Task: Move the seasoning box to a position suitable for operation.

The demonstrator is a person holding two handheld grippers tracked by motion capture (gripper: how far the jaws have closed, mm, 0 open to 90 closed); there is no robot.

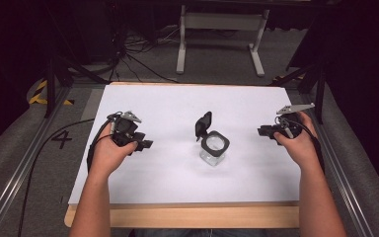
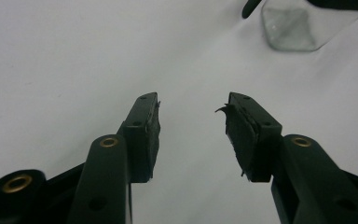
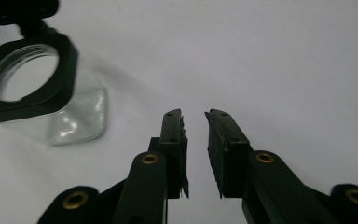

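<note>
Forearms frame the scene: left gripper (image 1: 139, 144) and right gripper (image 1: 268, 132), both unclenched and empty, flank the upright clear jar (image 1: 213, 149) with its lid (image 1: 203, 125) flipped open, likely awaiting a steadying grasp.

1. The jar (image 1: 213, 150) is made of clear, glossy glass, through which highlights and the sheet beneath are seen.
2. Its collar and hinged lid (image 1: 203, 125) are formed of black plastic with a smooth, slightly shiny finish.
3. The table (image 1: 187, 216) is edged in pale, matt wood and is covered by a smooth white matt sheet (image 1: 177, 108).
4. The left gripper (image 2: 193, 126) and right gripper (image 3: 196, 140) are built of black matt plastic, set with brass-coloured metal rivets.
5. The pads (image 2: 240, 135) are faced with dark, rough, frayed rubbery material.
6. The floor (image 1: 24, 143) is covered in grey, coarse carpet.
</note>
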